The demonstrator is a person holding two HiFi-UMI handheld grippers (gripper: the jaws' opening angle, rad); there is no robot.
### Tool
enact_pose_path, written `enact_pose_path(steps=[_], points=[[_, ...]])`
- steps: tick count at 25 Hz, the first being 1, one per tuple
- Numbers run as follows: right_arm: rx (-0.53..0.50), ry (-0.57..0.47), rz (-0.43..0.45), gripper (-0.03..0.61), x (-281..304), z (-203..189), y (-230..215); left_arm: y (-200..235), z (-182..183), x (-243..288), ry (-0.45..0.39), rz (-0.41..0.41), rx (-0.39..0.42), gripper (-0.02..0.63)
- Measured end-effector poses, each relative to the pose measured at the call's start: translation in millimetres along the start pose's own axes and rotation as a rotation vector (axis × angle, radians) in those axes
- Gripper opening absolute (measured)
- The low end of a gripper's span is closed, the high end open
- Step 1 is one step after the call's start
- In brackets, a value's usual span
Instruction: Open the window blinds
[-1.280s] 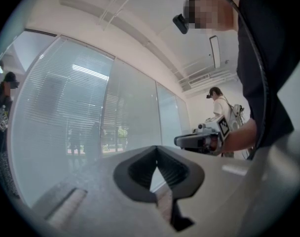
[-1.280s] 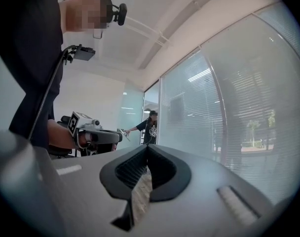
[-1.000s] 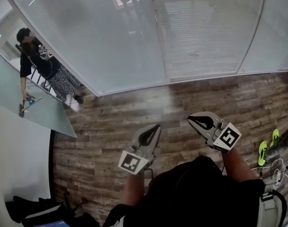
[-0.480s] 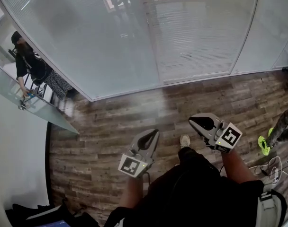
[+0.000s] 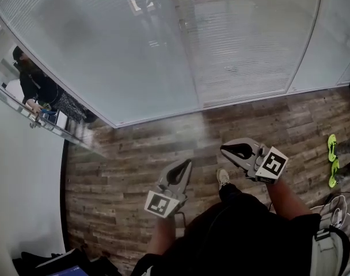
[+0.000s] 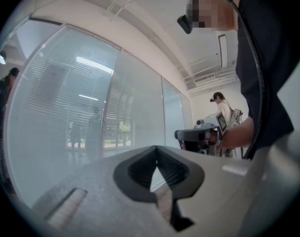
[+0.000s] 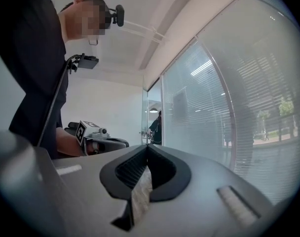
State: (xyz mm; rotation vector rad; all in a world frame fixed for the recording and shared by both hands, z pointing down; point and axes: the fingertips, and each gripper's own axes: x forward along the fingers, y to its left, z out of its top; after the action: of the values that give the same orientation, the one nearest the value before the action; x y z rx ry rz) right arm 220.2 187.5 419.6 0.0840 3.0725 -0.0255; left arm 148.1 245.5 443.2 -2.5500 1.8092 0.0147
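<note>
Head view: left hand-held gripper [image 5: 182, 167] and right hand-held gripper [image 5: 231, 149] — both clenched, empty — are held over the wood floor [image 5: 134, 154]; window blinds [image 5: 244, 50] hang behind the glass wall [image 5: 106, 56] ahead, well apart from both.

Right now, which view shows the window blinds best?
Head view: the window blinds span the frame's full width, slats clear. The left gripper view shows only a hazy stretch at its left; the right gripper view, a curved section at its right.
</note>
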Motion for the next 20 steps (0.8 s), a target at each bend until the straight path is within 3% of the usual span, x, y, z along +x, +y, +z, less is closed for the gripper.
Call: enact_pose_path(steps=[14,20], points=[[-0.012,0.007,0.124,0.005,43,5,-102,76,16,83,-0.005,0.091,0.041,0.004],[-0.019,-0.003,0.128,0.005,52,7,-144,105,21,109,0.001,0.121,0.065,0.003]])
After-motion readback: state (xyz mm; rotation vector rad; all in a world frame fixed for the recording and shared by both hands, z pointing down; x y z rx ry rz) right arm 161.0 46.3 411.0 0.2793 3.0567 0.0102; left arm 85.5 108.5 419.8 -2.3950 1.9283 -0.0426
